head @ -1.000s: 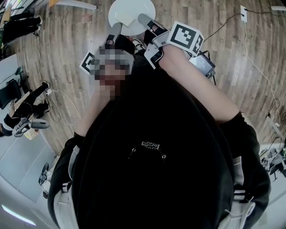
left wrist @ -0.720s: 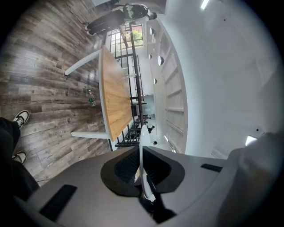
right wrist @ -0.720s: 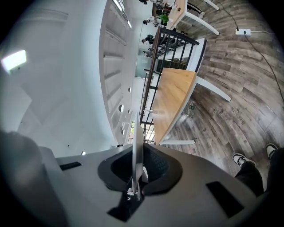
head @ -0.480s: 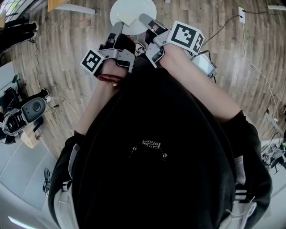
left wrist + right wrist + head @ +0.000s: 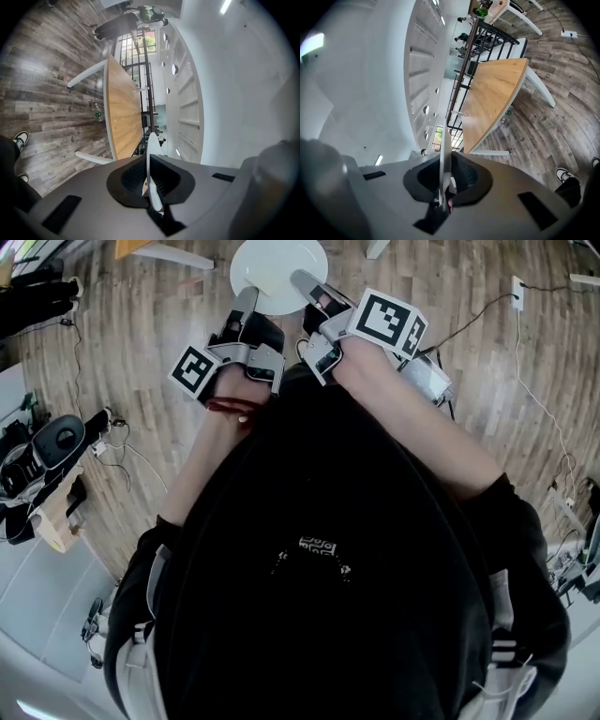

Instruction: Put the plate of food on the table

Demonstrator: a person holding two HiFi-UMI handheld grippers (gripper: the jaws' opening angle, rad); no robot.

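The left gripper [image 5: 151,187] has its jaws nearly together, clamped on the thin rim of the white plate [image 5: 277,263]. In the left gripper view the plate runs edge-on straight out from between the two dark pads. The right gripper [image 5: 443,190] does the same: its jaws are narrow and pinch the plate's rim, which shows as a pale blade rising from the gap between them. A small pinkish bit sits at the root of the right jaws, too small to name.

In the head view the plate hangs over the wooden floor [image 5: 141,324], ahead of both pairs of jaws. The left jaws take its near-left edge and the right jaws its near-right edge. Whatever lies on the plate cannot be made out.

The worktop [image 5: 494,98], a pale wooden top on white legs, stands well beyond the jaws' tips in both gripper views, apart from the plate. A bottle [image 5: 97,112] stands on the floor under it. A shoe [image 5: 19,138] shows behind and to one side of the left jaws. The marker cubes [image 5: 387,320] sit behind the jaws, above the person's wrists.
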